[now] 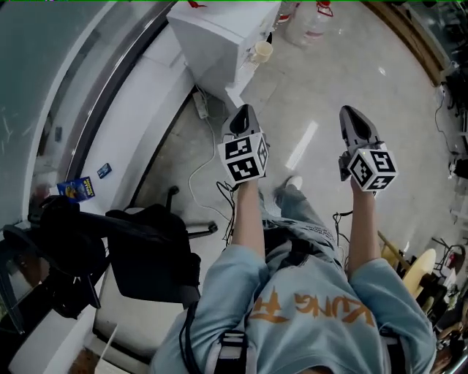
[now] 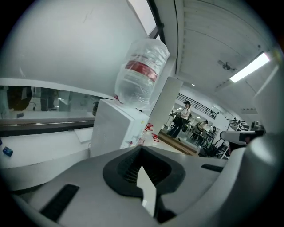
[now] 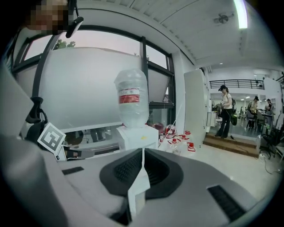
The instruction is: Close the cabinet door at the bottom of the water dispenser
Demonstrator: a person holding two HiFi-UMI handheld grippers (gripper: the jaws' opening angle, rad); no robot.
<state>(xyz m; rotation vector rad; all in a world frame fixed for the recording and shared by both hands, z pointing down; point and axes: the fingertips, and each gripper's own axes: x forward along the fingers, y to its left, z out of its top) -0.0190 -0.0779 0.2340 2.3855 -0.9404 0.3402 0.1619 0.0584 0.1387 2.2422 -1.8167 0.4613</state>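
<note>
The white water dispenser (image 1: 216, 40) stands against the window ledge at the top of the head view, with a clear bottle (image 2: 140, 75) upside down on it. A pale cup (image 1: 262, 50) sits at its front. Low at its near corner a white panel (image 1: 235, 96) juts out; I cannot tell whether it is the cabinet door. My left gripper (image 1: 245, 111) hangs in the air just short of that panel, jaws together and empty. My right gripper (image 1: 349, 111) is further right over bare floor, also shut and empty. Both gripper views show the dispenser (image 3: 137, 136) ahead, apart from the jaws.
A power strip and white cable (image 1: 202, 106) lie on the floor left of the dispenser. Several water jugs with red caps (image 1: 311, 22) stand behind it. A black chair (image 1: 146, 248) is at my left. People (image 3: 225, 111) stand far off to the right.
</note>
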